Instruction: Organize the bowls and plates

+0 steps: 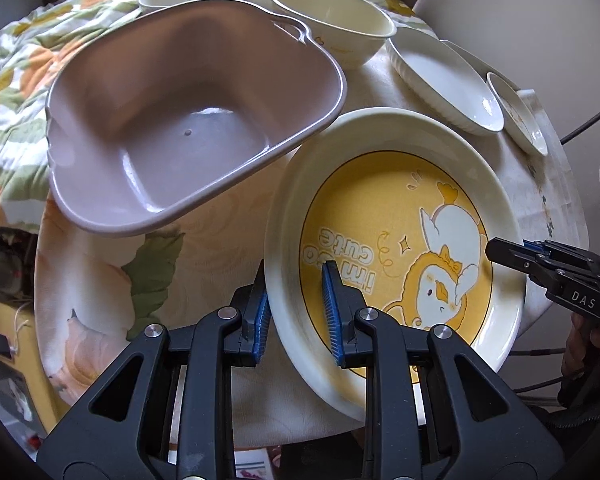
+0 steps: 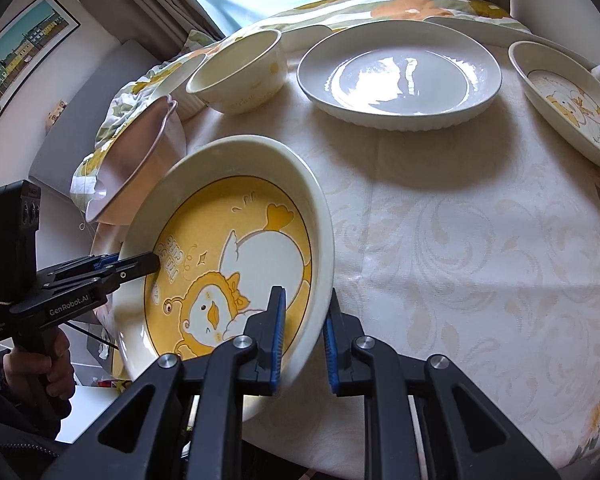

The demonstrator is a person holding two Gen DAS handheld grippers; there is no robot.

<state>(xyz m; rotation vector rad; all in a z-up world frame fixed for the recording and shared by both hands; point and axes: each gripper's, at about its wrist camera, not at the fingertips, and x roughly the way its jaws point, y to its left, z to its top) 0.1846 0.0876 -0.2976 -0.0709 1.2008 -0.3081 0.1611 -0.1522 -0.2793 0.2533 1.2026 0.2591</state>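
By a curtained window, a round counter (image 2: 460, 240) under a floral cloth is carrying the dishes you are sorting. You are holding the yellow duck plate (image 1: 400, 240) by two opposite edges, tilted up off the cloth: the left tool (image 1: 296, 312) is pinching its rim on one side, the right tool (image 2: 304, 336) is clamped on the other. The taupe basin (image 1: 180, 128) is lying just beyond the plate's far edge on your left tool's side, with the plate rim tucked under its lip. The white fluted plate (image 2: 400, 76) and the small duck dish (image 2: 572, 112) are sitting well apart on the right tool's side, so either destination is calling for a sideways carry with both hands
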